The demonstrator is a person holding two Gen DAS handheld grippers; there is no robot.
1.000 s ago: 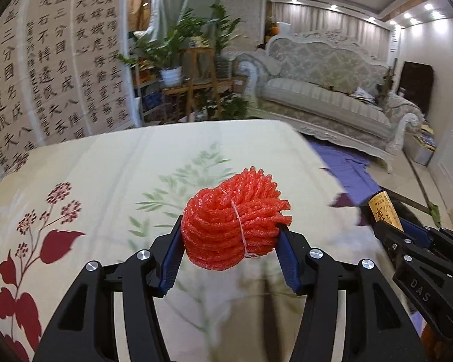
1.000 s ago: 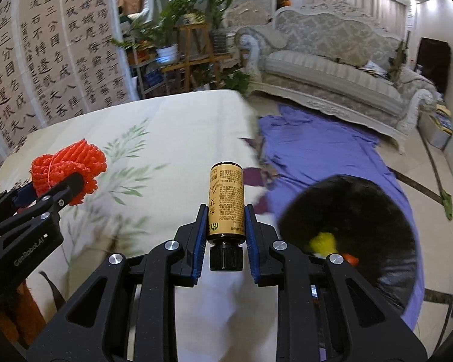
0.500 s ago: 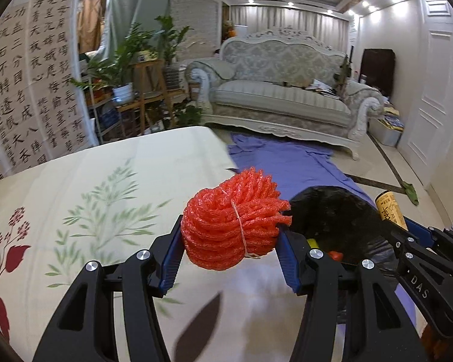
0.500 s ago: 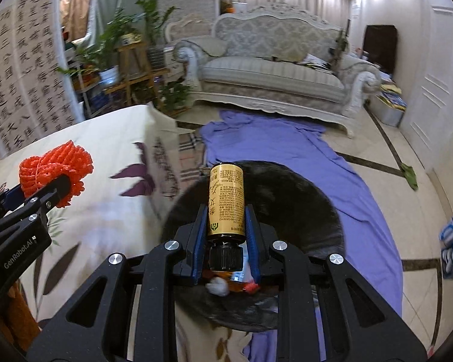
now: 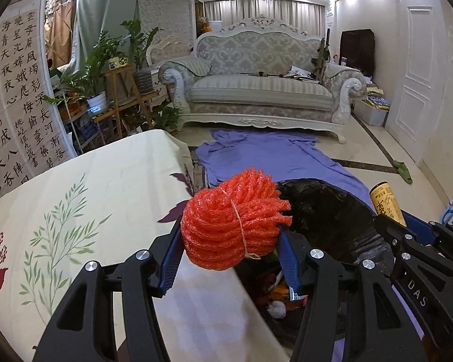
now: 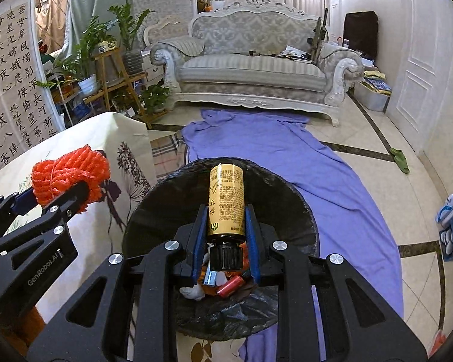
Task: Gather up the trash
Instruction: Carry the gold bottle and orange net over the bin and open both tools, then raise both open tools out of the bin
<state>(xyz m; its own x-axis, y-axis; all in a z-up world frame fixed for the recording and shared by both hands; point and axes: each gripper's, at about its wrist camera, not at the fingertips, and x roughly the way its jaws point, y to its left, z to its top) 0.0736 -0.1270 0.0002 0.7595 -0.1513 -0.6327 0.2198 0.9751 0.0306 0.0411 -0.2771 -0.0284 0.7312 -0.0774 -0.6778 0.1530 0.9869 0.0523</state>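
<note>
1. Both claws were loaded: the left gripper (image 5: pixel 231 246) clamped a bundle of orange foam netting (image 5: pixel 232 223) between its blue pads (a thin string tied round it).
2. The right gripper (image 6: pixel 226 229) pinched a yellow bottle (image 6: pixel 226 199) narrowly, black cap toward the camera.
3. Directly beneath the bottle sat the black-lined trash bin (image 6: pixel 299 208), some litter already inside.
4. The netting hung over the table edge (image 5: pixel 193 295), the bin just right of that claw.

We see a ribbed foam-net bundle (image 5: pixel 232 226), a glossy paper-labelled bottle (image 6: pixel 226 202), a crinkly shiny plastic bin liner (image 6: pixel 166 199) and a matt printed tablecloth (image 5: pixel 75 199).
</note>
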